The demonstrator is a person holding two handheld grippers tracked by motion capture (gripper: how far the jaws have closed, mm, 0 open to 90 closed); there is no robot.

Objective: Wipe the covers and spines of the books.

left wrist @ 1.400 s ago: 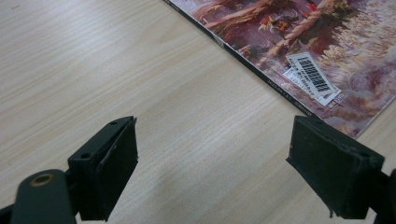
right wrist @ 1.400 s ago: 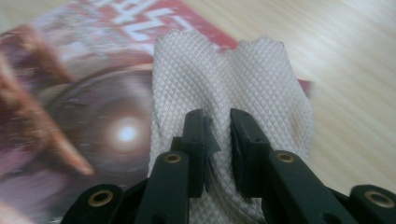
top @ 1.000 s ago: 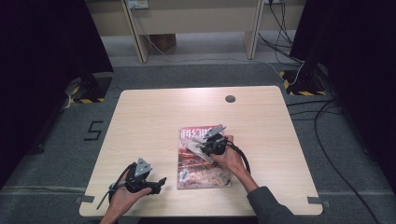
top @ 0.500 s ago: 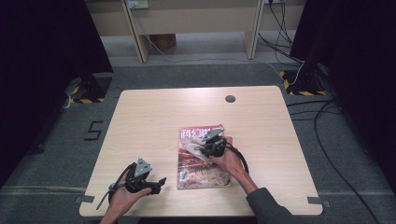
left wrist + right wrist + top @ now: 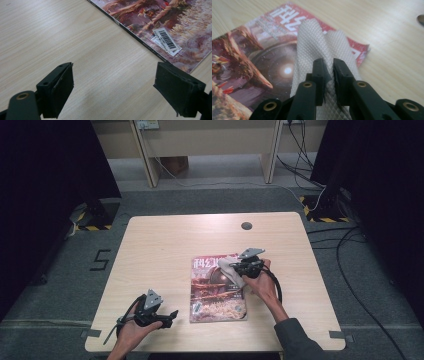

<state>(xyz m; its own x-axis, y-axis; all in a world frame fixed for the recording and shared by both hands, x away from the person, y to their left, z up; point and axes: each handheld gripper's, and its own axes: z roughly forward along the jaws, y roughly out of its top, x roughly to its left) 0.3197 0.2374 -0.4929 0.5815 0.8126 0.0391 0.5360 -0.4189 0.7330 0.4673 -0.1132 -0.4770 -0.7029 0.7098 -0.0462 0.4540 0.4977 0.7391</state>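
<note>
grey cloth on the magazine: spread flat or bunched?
Bunched. The grey waffle-textured cloth rises in folds, pinched in the right claw, over the glossy red-titled magazine.

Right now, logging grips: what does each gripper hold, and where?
Right gripper pinches the grey cloth at a bunched fold; left gripper holds nothing.

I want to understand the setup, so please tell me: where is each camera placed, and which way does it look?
High view: above the table's near side, looking forward and down; both forearms and claws show.
Left gripper view: on the left claw, looking along its open jaws at bare wood and the magazine's corner.
Right gripper view: on the right claw, jaws pinching a cloth over the magazine.
All three share the magazine.
</note>
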